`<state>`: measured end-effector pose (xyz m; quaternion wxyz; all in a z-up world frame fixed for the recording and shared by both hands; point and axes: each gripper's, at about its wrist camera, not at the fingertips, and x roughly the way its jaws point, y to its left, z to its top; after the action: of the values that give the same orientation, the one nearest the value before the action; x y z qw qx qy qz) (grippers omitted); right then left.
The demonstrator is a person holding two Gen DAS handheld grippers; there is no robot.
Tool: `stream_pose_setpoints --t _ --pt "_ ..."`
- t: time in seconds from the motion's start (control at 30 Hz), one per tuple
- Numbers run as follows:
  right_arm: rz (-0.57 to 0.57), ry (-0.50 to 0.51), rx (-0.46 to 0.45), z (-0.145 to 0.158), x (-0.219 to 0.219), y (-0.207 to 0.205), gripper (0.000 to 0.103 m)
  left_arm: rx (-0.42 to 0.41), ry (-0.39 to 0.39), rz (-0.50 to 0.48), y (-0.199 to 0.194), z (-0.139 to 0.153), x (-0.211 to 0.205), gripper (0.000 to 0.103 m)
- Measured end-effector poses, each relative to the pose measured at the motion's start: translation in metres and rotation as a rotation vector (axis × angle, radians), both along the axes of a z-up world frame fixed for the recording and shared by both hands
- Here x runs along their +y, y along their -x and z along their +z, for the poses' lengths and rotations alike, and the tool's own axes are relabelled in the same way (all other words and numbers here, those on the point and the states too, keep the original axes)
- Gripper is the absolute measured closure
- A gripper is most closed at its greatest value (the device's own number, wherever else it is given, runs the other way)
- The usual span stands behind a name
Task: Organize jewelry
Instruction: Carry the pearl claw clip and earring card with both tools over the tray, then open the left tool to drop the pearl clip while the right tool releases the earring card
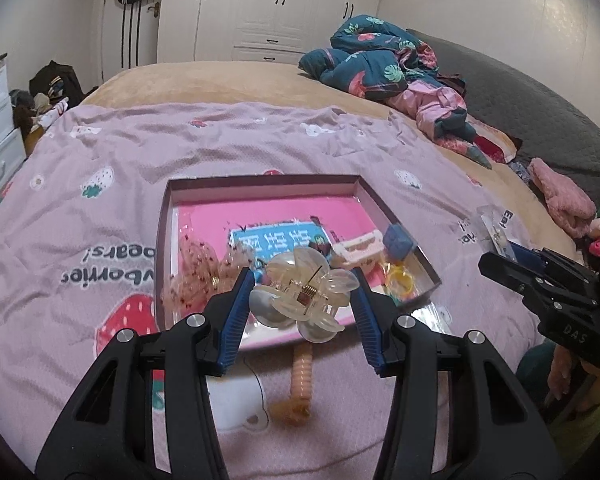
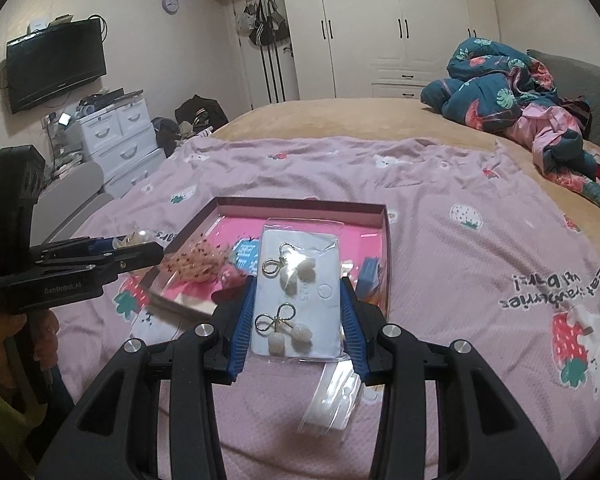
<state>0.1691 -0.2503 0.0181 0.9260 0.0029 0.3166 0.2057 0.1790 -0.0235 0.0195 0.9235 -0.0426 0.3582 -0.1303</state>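
1. Already in the shallow maroon-rimmed cardboard box with the pink liner [image 1: 162,240], which lies on the pink strawberry-print bedspread [image 1: 100,152]: a sheer peach speckled hair scrunchie [image 1: 196,268] at its near left, and at the right a white-and-pink block-shaped piece [image 1: 360,252], a small blue cube-shaped item [image 1: 398,242] and yellow plastic rings [image 1: 400,280]. So part of the sorting looks done.

2. The left tool [image 1: 302,300] is partly closed on a translucent cream flower-shaped hair claw clip [image 1: 300,284]; both blue pads press its sides, and it hangs above the box's near edge, not yet set down.

3. The right tool [image 2: 298,316] is likewise partly closed, gripping by its two long edges a clear plastic sleeve with a white card carrying two gold-loop earrings with pale beads [image 2: 296,300]. The sleeve is held above the near right part of the box (the left wrist view shows it only edge-on, off to the right).

4. Left on the bedspread, near side of the box: a peach coiled spiral hair tie [image 1: 300,380], just outside the near rim, and a flat clear plastic packet [image 2: 332,396] below the right tool; its contents are too faint to make out.

5. My judgement: roughly midway. Two pieces are in hand awaiting placement, and at least two more wait on the bed.
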Motion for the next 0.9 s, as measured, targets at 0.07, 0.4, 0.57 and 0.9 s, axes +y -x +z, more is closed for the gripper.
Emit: stream_pose_setpoints --t 0.07,0.4,0.57,0.9 --pt "-0.004 0.0 -0.007 0.003 0.0 -0.005 0.064 -0.003 0.002 0.007 -0.005 0.001 0.002 0.063" --pt "0.004 0.021 -0.024 0.009 0.018 -0.04 0.064 0.034 -0.001 0.058 -0.04 -0.015 0.02 0.063" --pt "0.03 0.057 0.029 -0.014 0.037 -0.065 0.064 0.066 0.003 0.075 -0.051 -0.032 0.029 0.063" --pt "0.086 0.128 0.155 -0.072 0.082 -0.094 0.064 0.12 0.019 0.084 -0.061 -0.056 0.039 0.063"
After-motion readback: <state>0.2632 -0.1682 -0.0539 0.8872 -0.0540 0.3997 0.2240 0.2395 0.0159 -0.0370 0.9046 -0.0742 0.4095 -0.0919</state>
